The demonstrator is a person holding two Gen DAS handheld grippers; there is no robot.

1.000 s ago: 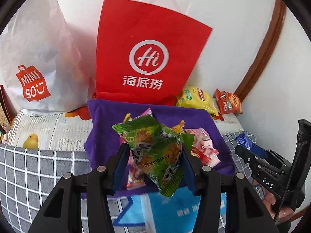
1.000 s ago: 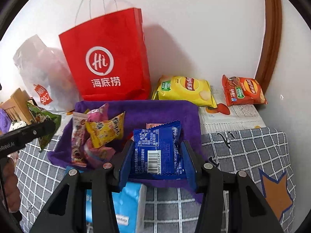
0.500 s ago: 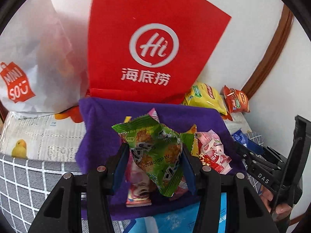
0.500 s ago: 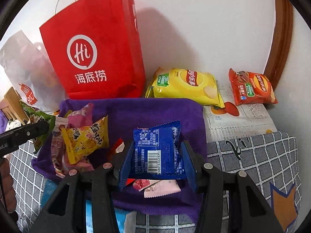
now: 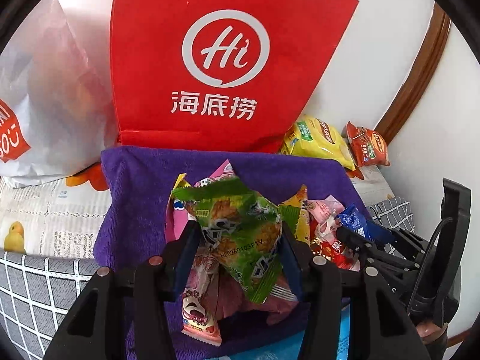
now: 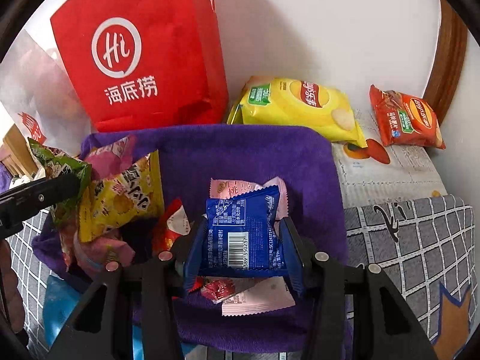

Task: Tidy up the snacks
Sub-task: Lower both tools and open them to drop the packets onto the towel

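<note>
My left gripper is shut on a green snack packet, held just above the purple cloth bin. In the bin lie several small packets, among them pink ones and a red-and-white one. The right gripper is shut on a blue snack packet, barcode side up, low over the same purple bin. Beneath it lie a pale pink packet and a yellow packet. The left gripper's finger and the green packet show at the left edge of the right wrist view.
A red paper bag and a white plastic bag stand against the wall behind the bin. A yellow chip bag and an orange-red chip bag lie at the back right. A grey checked cloth covers the table; a blue pack lies before the bin.
Both grippers have moved forward and down toward the purple bin, each still holding its packet. The bin and the bags behind it now look larger and closer.
</note>
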